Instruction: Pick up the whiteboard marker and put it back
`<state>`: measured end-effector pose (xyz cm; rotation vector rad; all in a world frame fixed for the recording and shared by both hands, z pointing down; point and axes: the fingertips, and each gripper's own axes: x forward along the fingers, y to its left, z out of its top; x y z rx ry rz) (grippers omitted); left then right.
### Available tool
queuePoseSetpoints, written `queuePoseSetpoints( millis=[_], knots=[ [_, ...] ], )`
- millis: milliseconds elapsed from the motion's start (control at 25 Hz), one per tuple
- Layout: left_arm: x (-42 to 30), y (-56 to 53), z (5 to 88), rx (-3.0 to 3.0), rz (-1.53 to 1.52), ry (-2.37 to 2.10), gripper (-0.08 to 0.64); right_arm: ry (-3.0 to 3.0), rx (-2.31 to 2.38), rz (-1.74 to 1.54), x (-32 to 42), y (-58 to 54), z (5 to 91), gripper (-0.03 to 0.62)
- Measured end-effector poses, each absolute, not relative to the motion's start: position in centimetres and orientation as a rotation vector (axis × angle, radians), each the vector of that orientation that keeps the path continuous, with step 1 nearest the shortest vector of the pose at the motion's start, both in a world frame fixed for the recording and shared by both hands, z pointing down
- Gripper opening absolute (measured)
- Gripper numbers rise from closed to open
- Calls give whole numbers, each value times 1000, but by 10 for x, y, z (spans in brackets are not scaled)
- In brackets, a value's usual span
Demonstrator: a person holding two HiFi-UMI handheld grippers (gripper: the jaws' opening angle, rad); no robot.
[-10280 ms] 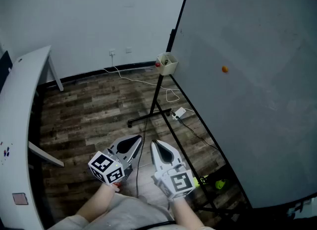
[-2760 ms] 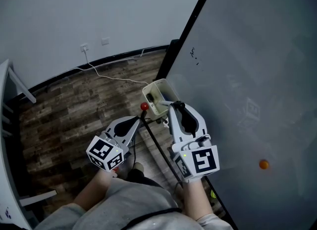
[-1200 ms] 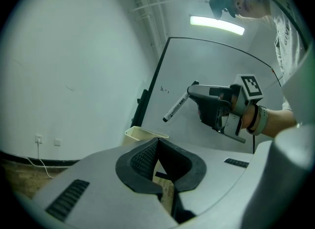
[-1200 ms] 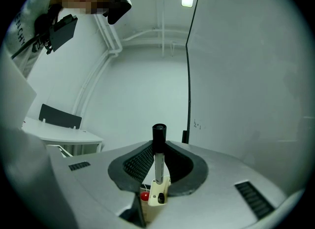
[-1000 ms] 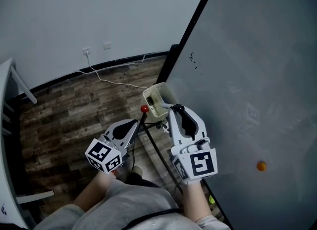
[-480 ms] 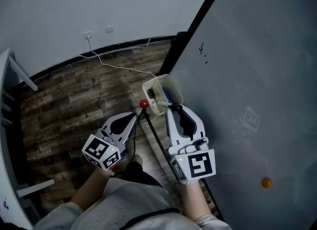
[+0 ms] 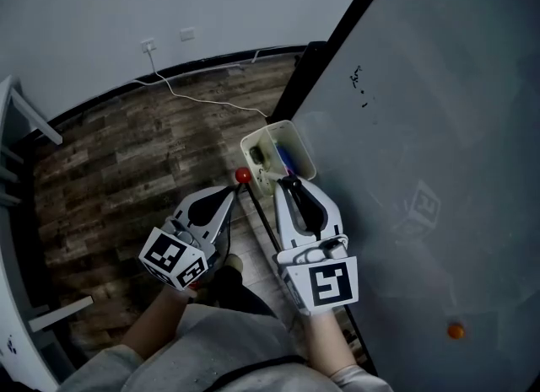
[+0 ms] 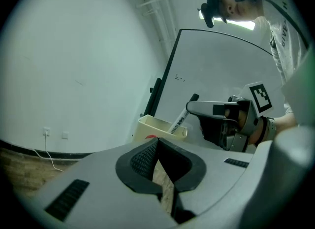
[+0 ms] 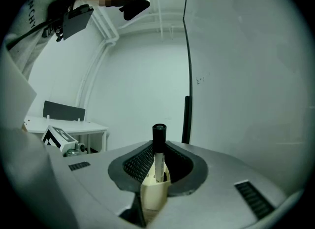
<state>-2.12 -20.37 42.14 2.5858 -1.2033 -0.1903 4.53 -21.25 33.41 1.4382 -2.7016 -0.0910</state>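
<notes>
A whiteboard marker (image 9: 158, 150) with a black cap and white barrel stands between the jaws of my right gripper (image 9: 157, 161), which is shut on it. Its lower end dips into the cream holder box (image 9: 154, 196) just below. In the head view the right gripper (image 7: 287, 182) reaches to the holder box (image 7: 291, 144) at the whiteboard's edge. In the left gripper view the marker (image 8: 178, 120) leans out of the holder box (image 8: 152, 126) up to the right gripper (image 8: 196, 107). My left gripper (image 7: 233, 190) hangs beside it, shut and empty; its jaws (image 8: 157, 142) meet.
The grey whiteboard (image 7: 439, 129) fills the right, with a black frame (image 7: 337, 36) and an orange magnet (image 7: 456, 330). A red knob (image 7: 243, 175) sits beside the holder. A white cable (image 7: 211, 99) lies on the wooden floor. A white table (image 7: 15, 120) stands at the left.
Over ten seconds both grippers came from low on the floor side up to the holder. In the last second the right gripper edged nearer the holder with the marker.
</notes>
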Motion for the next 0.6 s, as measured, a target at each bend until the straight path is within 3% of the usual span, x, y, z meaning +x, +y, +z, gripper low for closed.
queuePoseSetpoints(
  millis=[600],
  knots=[
    [-2, -207, 433, 2555, -167, -1188, 11, -2650, 1469, -114, 39, -220, 357, 77]
  ],
)
